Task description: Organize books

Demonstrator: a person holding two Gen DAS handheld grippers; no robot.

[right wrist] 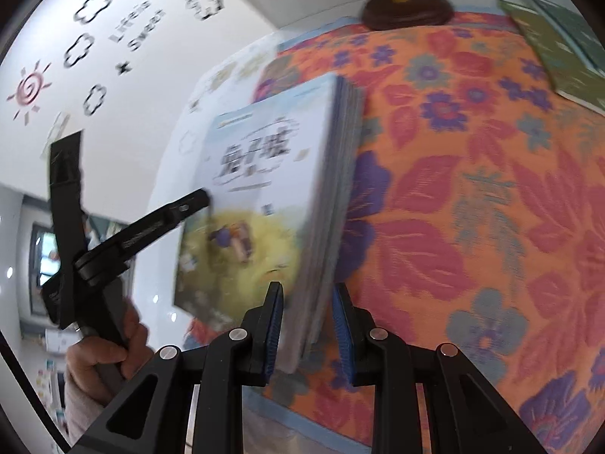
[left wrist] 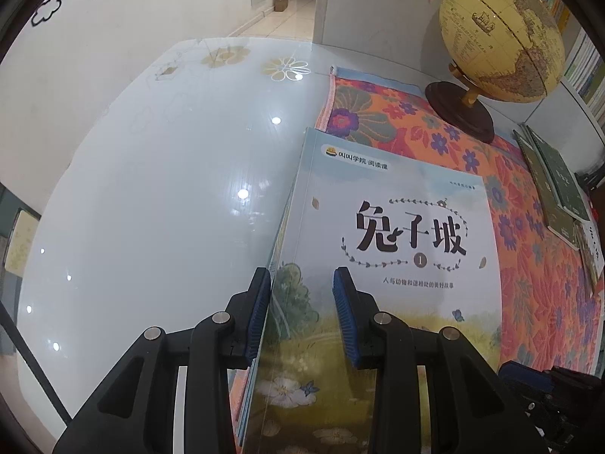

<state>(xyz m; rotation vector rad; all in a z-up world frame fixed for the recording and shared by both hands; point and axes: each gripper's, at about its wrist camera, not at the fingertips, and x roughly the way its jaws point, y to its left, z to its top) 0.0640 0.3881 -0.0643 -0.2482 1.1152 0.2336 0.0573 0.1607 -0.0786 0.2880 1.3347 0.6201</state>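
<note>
Left gripper [left wrist: 301,304] parted astride stacked books [left wrist: 378,283], right gripper [right wrist: 307,319] parted at stack's edge, floral cloth [right wrist: 472,189], globe [left wrist: 499,38] behind.

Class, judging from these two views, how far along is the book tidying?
Done: several books sit squared in one stack at the floral cloth's edge. In hand: the left claw and right claw straddle that stack's opposite edges, jaws open. Left: the green books near the globe lie apart, unstacked.

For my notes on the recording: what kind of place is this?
Probably a children's reading room or study corner: a globe beside packed bookshelves, cartoon wall stickers, and storybooks on a floral tablecloth.
</note>
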